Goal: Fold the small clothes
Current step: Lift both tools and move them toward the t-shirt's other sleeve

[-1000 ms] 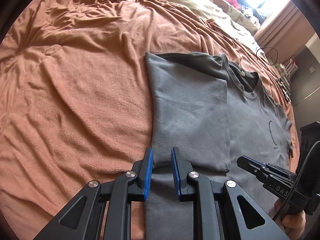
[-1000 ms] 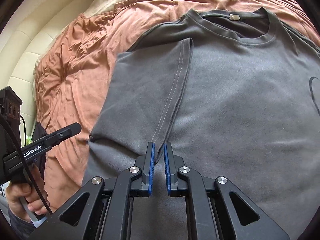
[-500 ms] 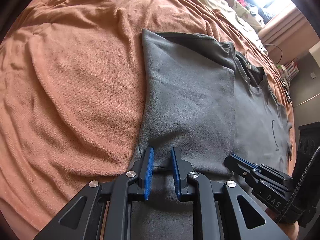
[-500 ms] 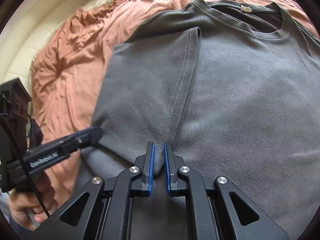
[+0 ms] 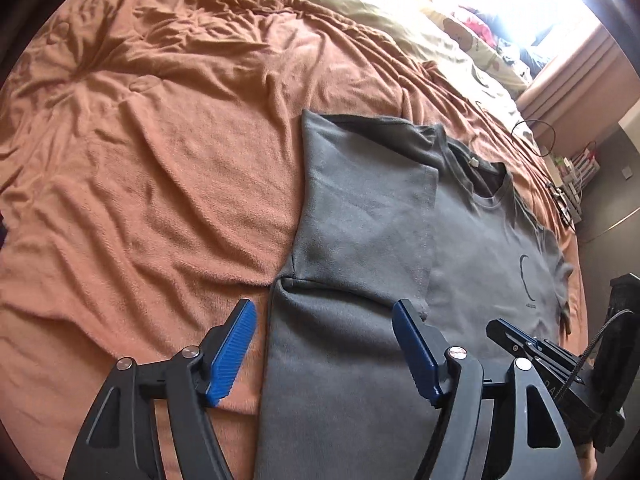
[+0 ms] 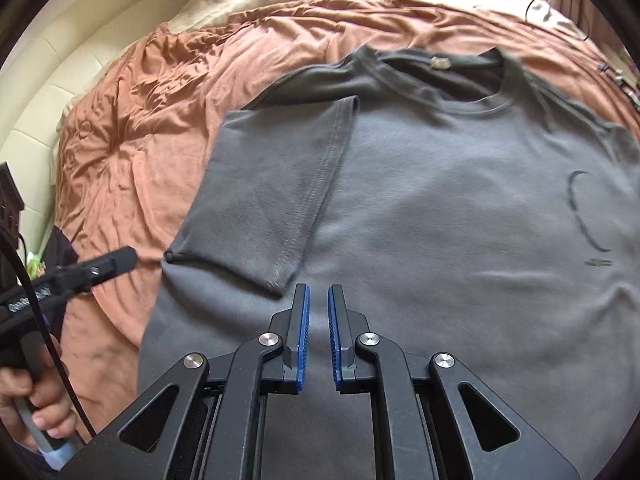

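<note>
Home bedroom: blanket-covered bed [image 5: 160,168]

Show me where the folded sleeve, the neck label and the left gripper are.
folded sleeve [image 6: 272,200], right wrist view, middle of the flap
neck label [image 6: 440,63], right wrist view, the tag itself
left gripper [image 5: 324,348], left wrist view, between the fingertips

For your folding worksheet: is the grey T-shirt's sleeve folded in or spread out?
Folded in: the sleeve lies flat over the grey cotton T-shirt chest, cuff hem toward the collar.

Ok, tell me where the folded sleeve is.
The folded sleeve lies flat on the grey T-shirt, left of its collar, just ahead-left of the right claw.
</note>
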